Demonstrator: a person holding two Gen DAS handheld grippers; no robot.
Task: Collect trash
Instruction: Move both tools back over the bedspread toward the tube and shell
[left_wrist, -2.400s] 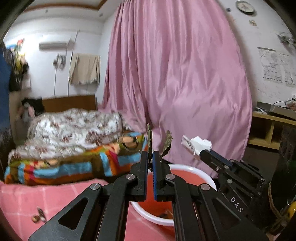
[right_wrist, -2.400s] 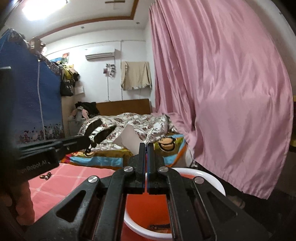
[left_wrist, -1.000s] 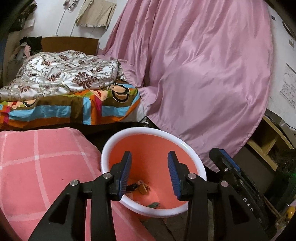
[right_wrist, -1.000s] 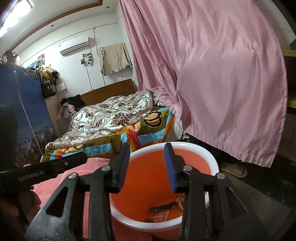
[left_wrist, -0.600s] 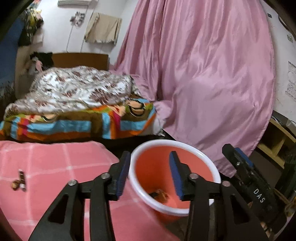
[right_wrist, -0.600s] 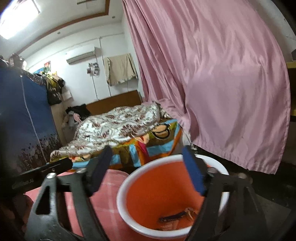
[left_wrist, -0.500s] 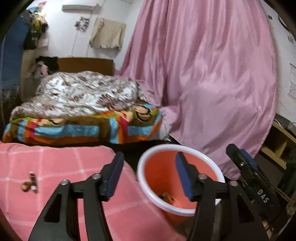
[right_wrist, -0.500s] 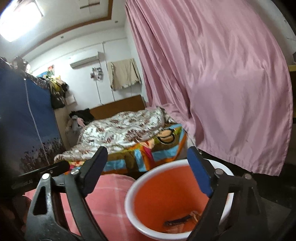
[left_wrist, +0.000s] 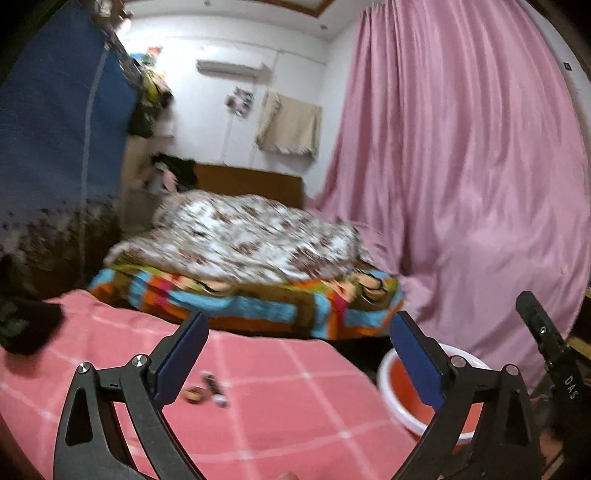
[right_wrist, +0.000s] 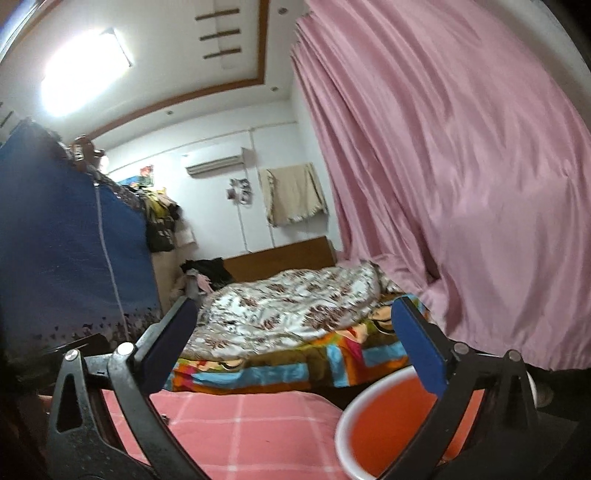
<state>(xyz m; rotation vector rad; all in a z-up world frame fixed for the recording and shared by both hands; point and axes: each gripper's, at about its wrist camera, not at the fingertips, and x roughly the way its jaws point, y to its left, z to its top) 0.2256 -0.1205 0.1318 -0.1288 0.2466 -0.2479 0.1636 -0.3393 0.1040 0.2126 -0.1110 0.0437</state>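
Both tools have swung away from the orange basin since the earlier frames: it was centred under them then, and now sits low on the right in each view. Their jaws have just been opening, with nothing between them. The left tool (left_wrist: 299, 354) is spread wide and empty, aimed over the pink checked blanket (left_wrist: 280, 417). The right tool (right_wrist: 295, 339) is likewise spread wide and holds nothing, pointing toward the bed with the floral quilt (right_wrist: 288, 299).

The orange basin (left_wrist: 386, 373) stands just off the blanket's edge, beside the pink curtain (left_wrist: 461, 192), close enough to serve as the drop point. Its contents are hidden from here.

Two small pieces of trash (left_wrist: 207, 389) lie close together on the blanket, just inside the left tool's near finger. Judging by that alignment, the left tool is set wide to reach for them next.
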